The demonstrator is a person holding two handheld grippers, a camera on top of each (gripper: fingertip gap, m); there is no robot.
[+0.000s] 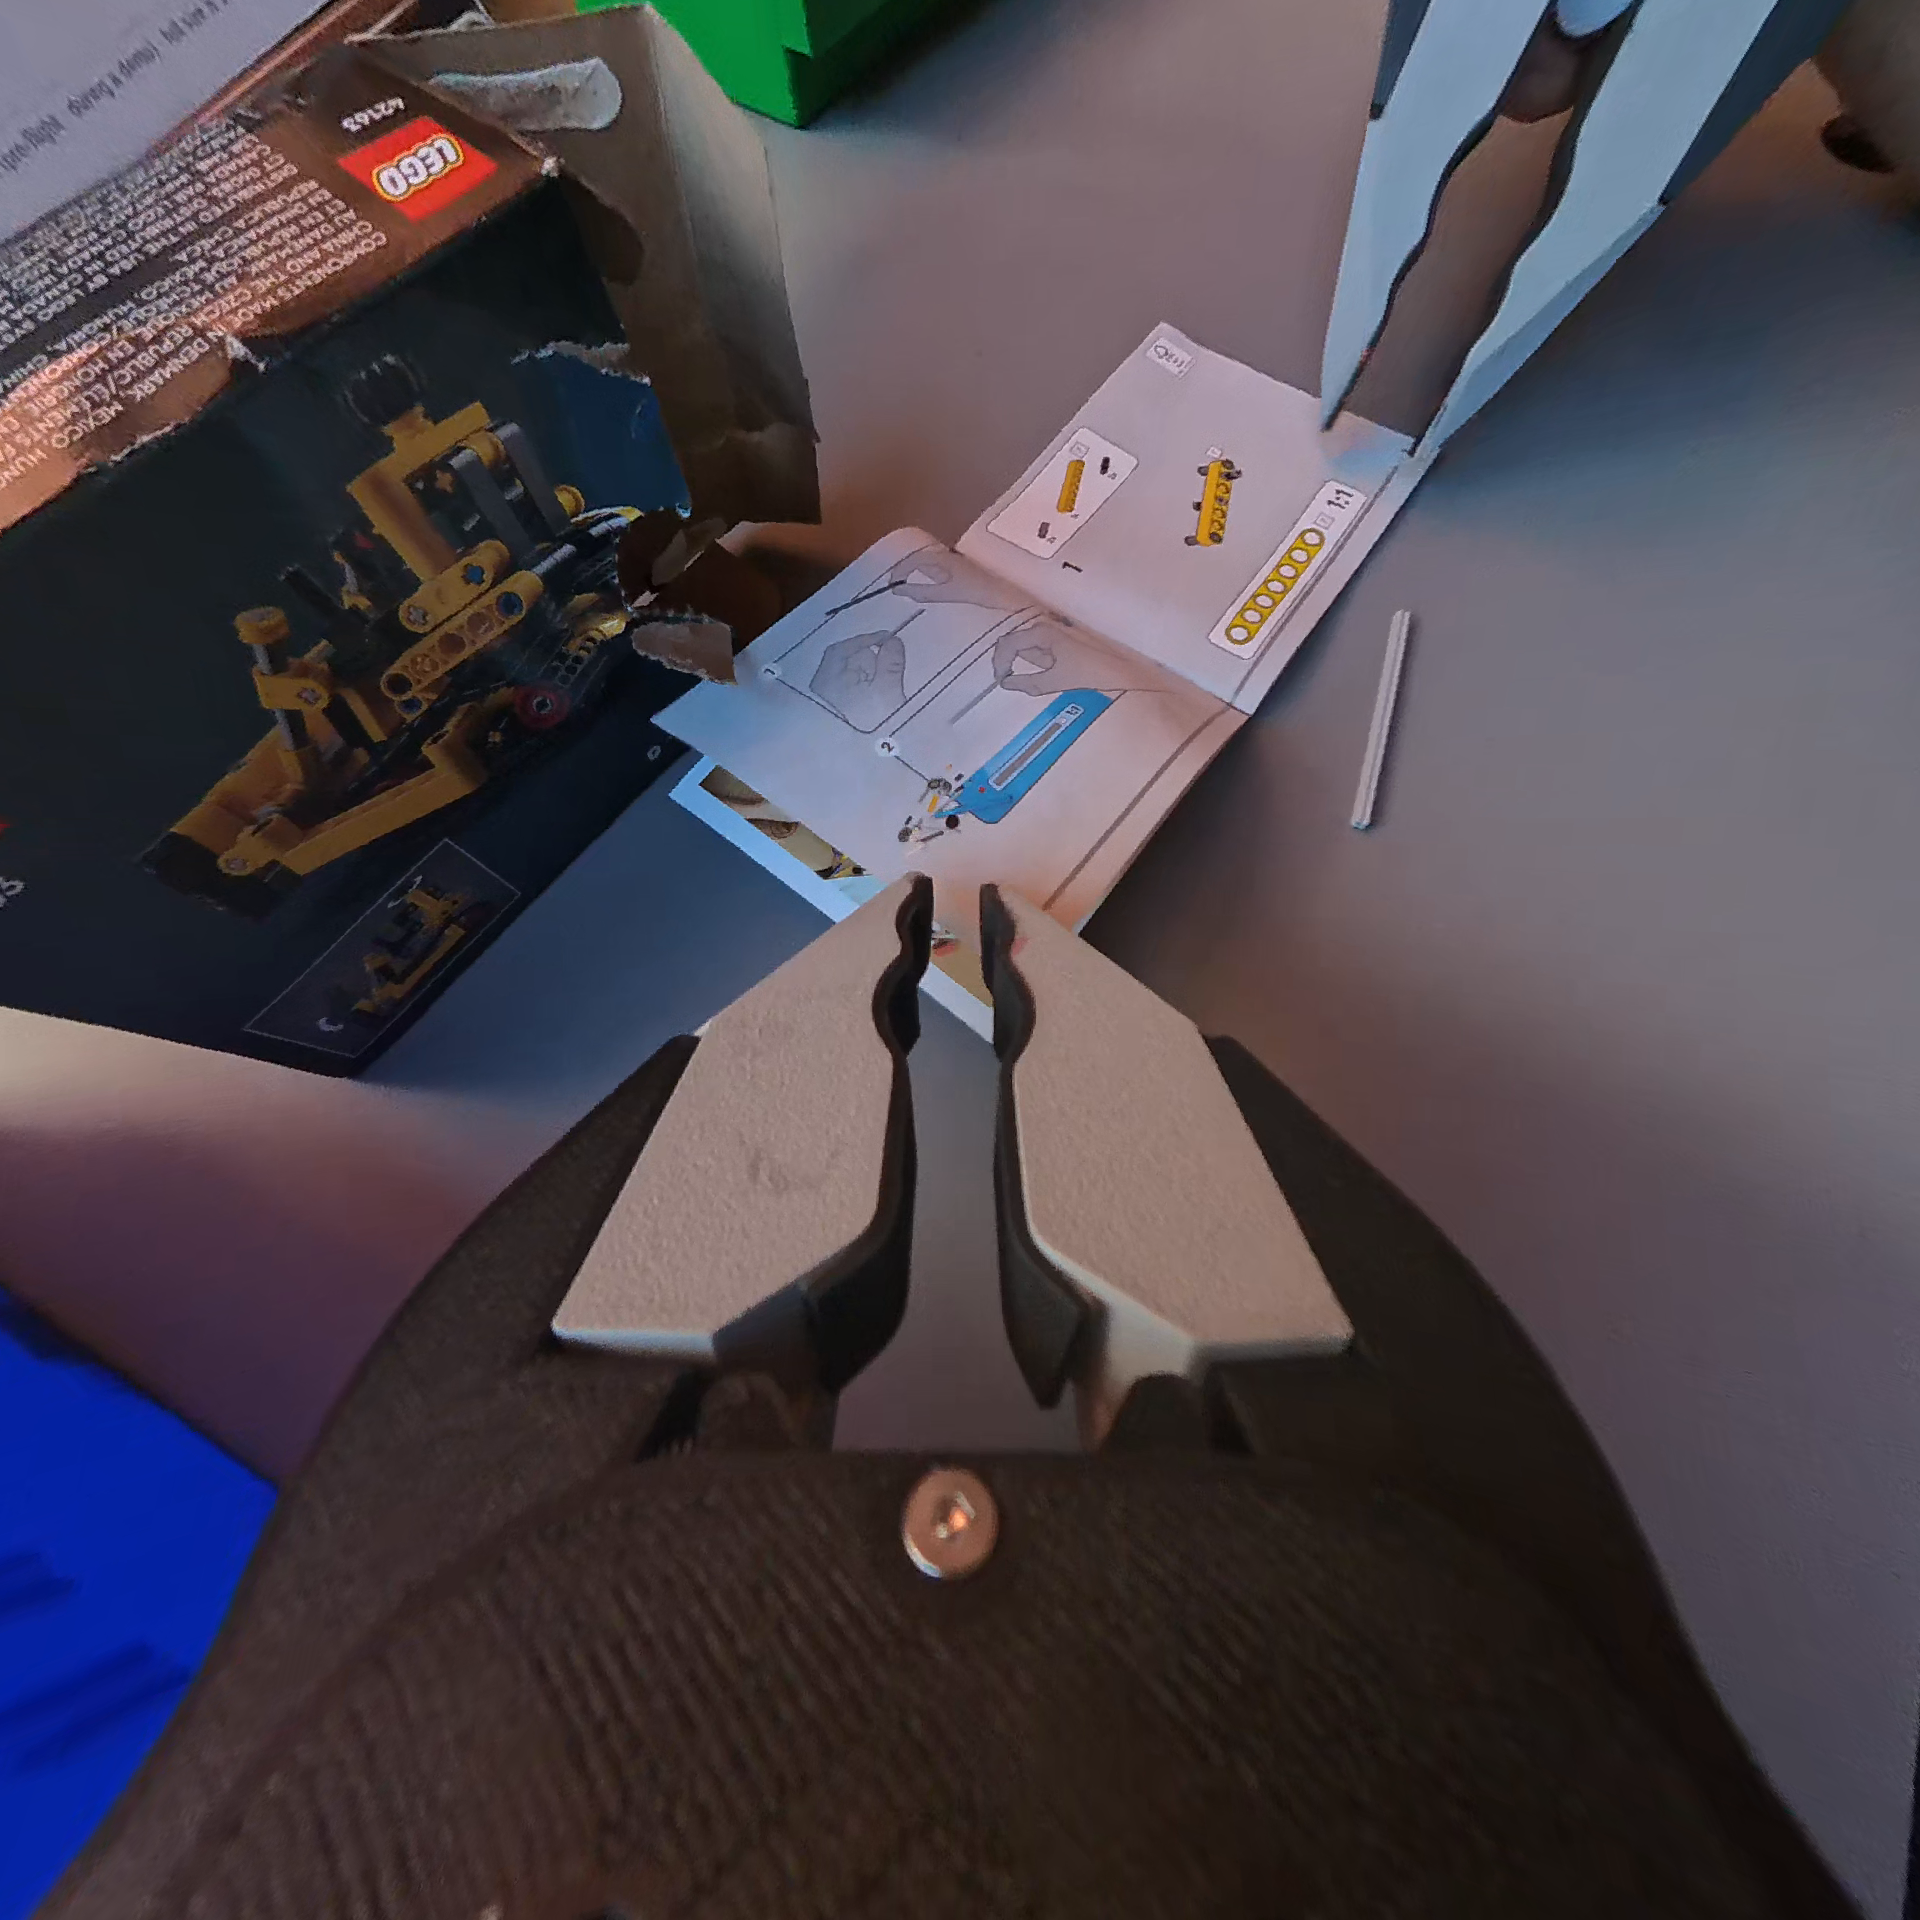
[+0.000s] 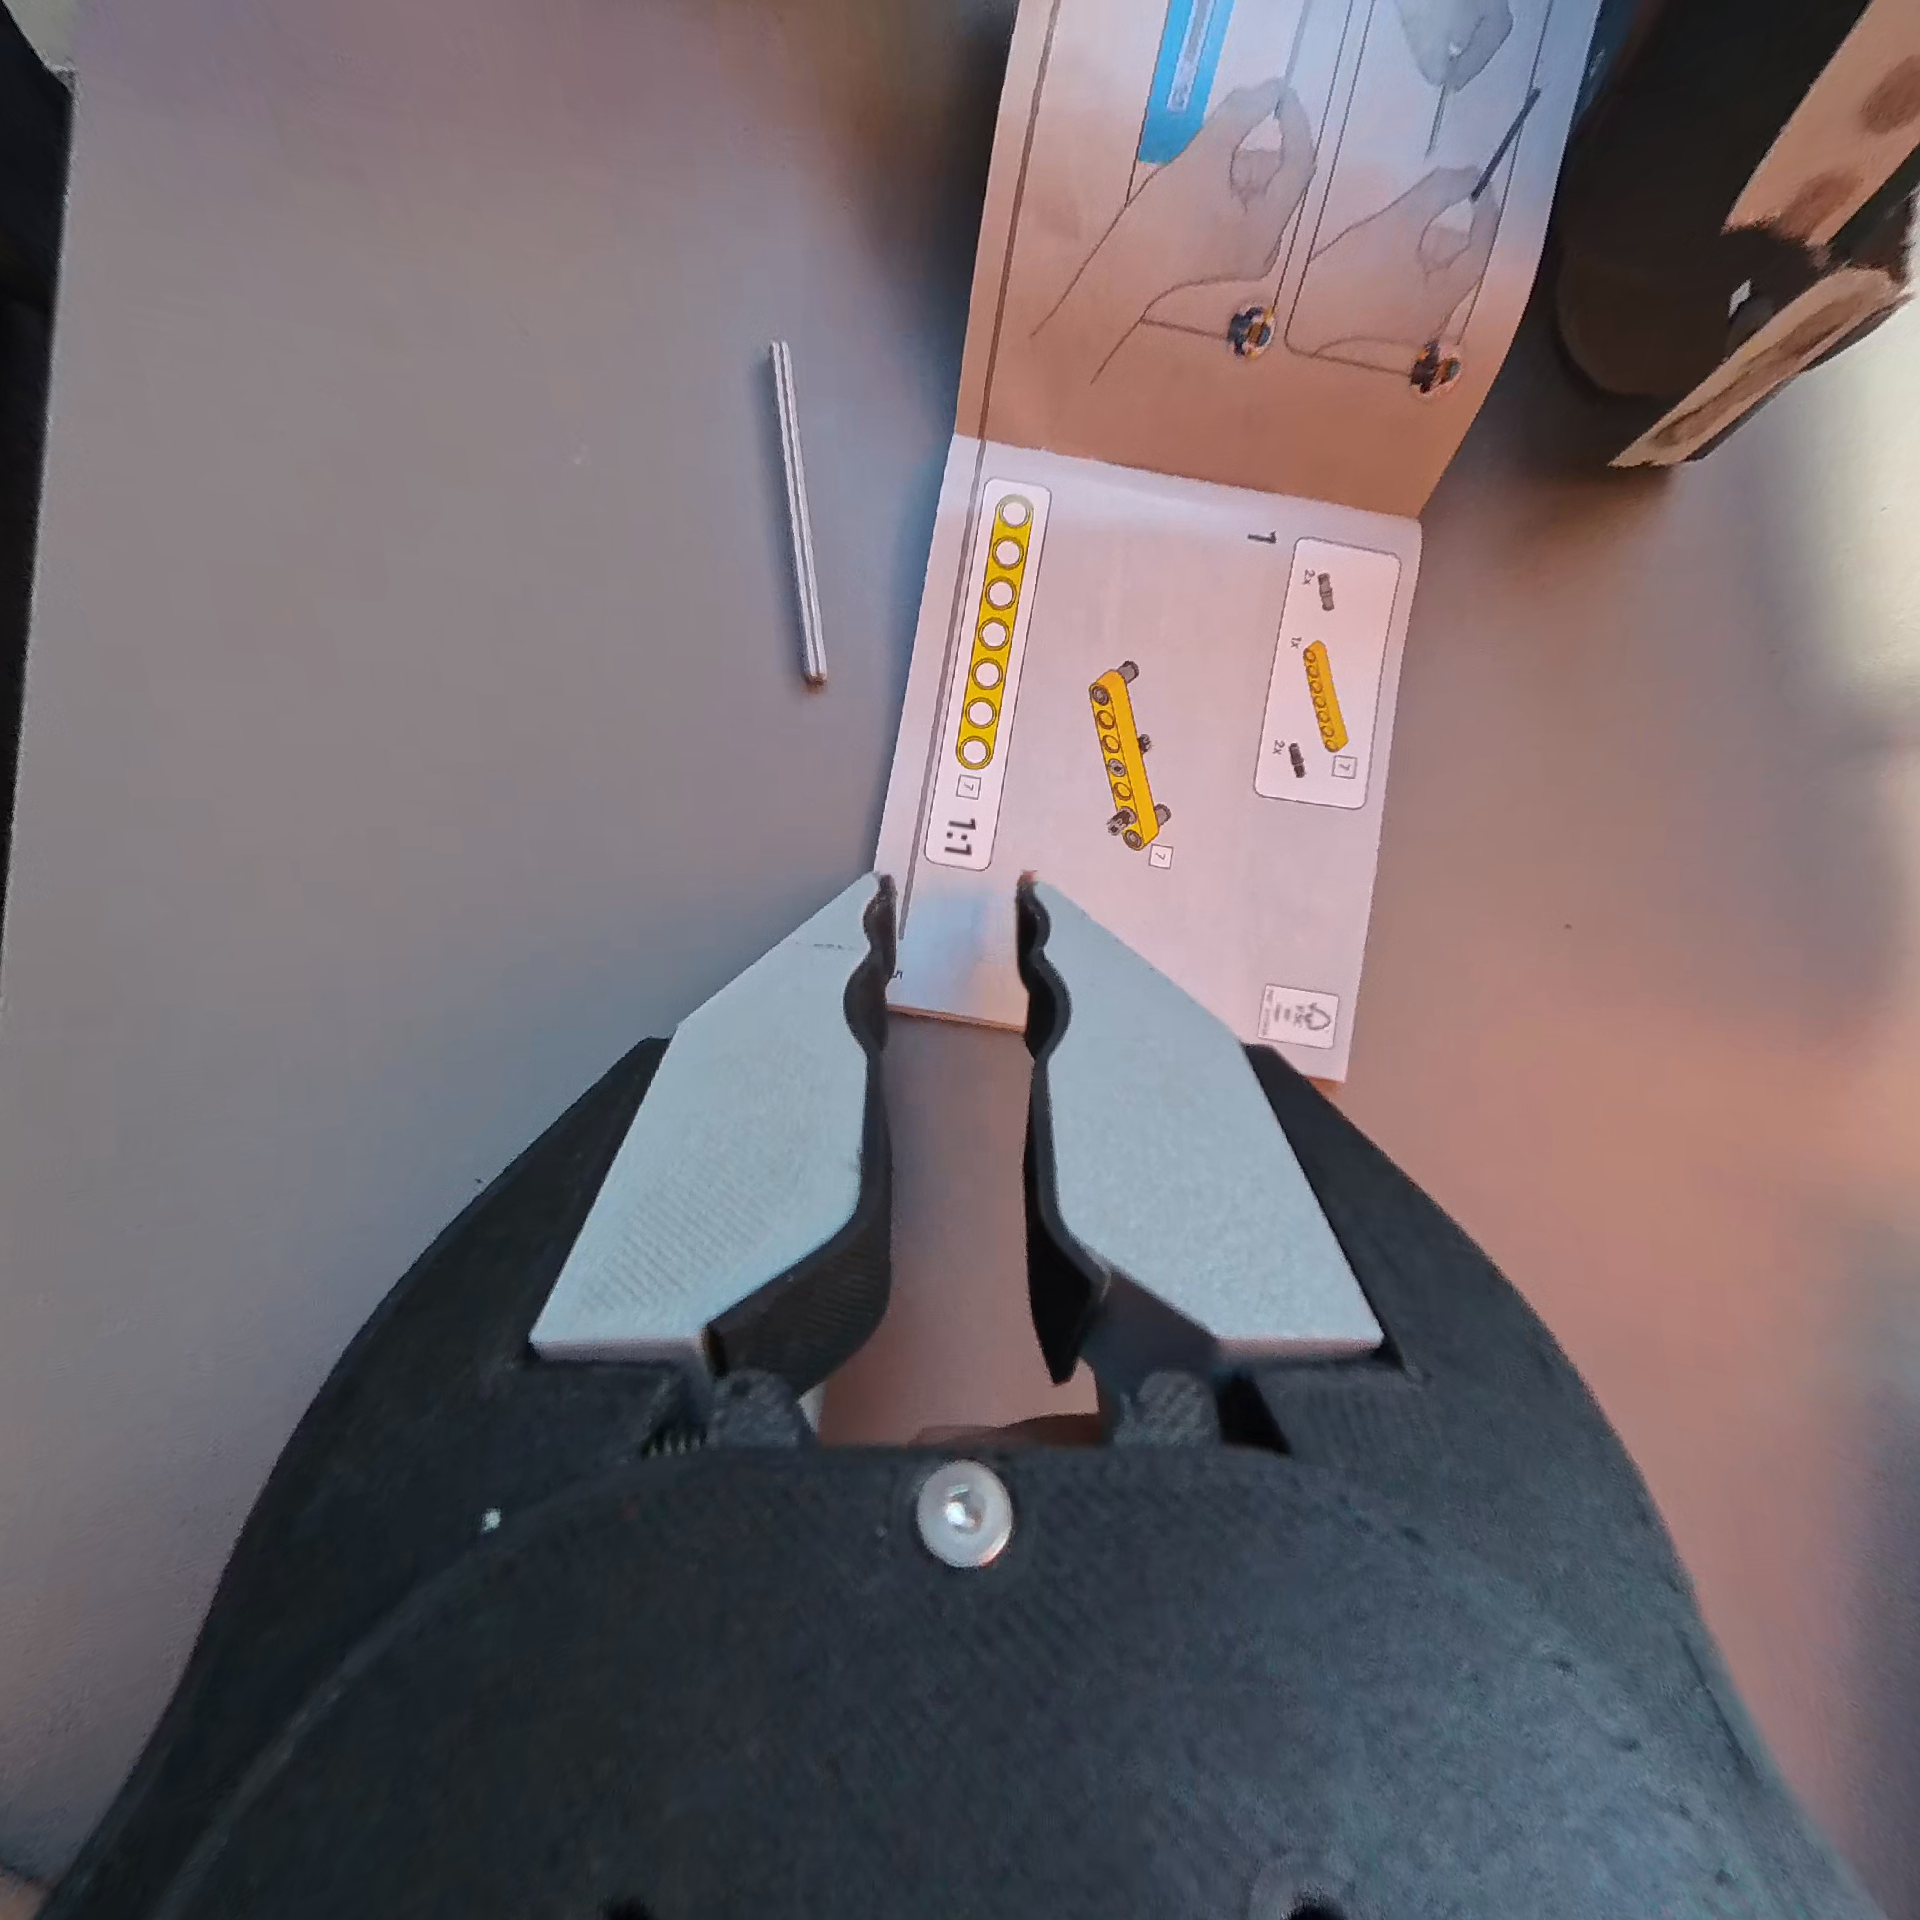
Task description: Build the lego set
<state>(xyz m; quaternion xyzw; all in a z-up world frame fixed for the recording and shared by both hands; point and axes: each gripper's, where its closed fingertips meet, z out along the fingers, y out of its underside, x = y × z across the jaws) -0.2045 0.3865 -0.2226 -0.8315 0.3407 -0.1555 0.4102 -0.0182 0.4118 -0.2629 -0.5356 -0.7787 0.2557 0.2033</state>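
Observation:
An instruction booklet lies open on the grey table; it also shows in the right wrist view, open at a page with a yellow beam drawing. My left gripper hovers at the booklet's near corner, jaws a narrow gap apart, nothing between them. My right gripper is open, its tips resting on the booklet's opposite edge; it also shows in the left wrist view. A thin grey axle lies loose on the table beside the booklet, also visible in the right wrist view.
The torn-open dark set box with a yellow bulldozer picture lies left of the booklet; its edge shows in the right wrist view. A second printed sheet sticks out under the booklet. A green box stands at the back. The tips of one gripper are about 20 cm away from the tips of the other. It is some 9 cm from my right tips to the thin grey axle. It turns up in the right wrist view as well.

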